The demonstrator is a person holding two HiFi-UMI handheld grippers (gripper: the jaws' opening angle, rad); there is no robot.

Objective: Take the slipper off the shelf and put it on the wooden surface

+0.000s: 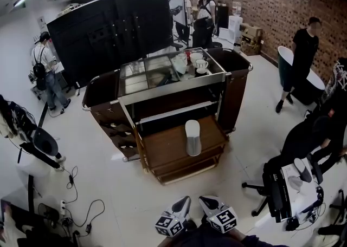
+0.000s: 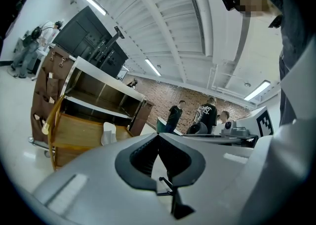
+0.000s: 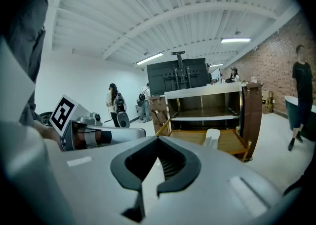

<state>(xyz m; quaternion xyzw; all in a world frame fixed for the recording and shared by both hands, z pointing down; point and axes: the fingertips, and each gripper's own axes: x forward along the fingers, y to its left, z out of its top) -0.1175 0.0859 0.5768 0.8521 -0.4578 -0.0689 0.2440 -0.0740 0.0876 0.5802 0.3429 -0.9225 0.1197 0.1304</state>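
Observation:
A white slipper [image 1: 192, 137] lies on the wooden surface [image 1: 162, 148] of the brown service cart, below its empty metal shelf [image 1: 179, 111]. Both grippers are held low at the bottom edge of the head view, well short of the cart. My left gripper [image 1: 182, 205] is shut with nothing between its tips. My right gripper [image 1: 208, 203] is also shut and empty. In the left gripper view the slipper [image 2: 108, 133] shows beyond the closed left gripper [image 2: 158, 137]. In the right gripper view the slipper [image 3: 212, 138] sits past the closed right gripper [image 3: 158, 142].
The cart's glass-topped upper tray [image 1: 162, 72] holds cups and dishes. Several people stand around the room. An office chair [image 1: 274, 183] and a desk are at the right, cables [image 1: 76, 208] trail on the floor at the left, and a black cabinet [image 1: 103, 34] stands behind the cart.

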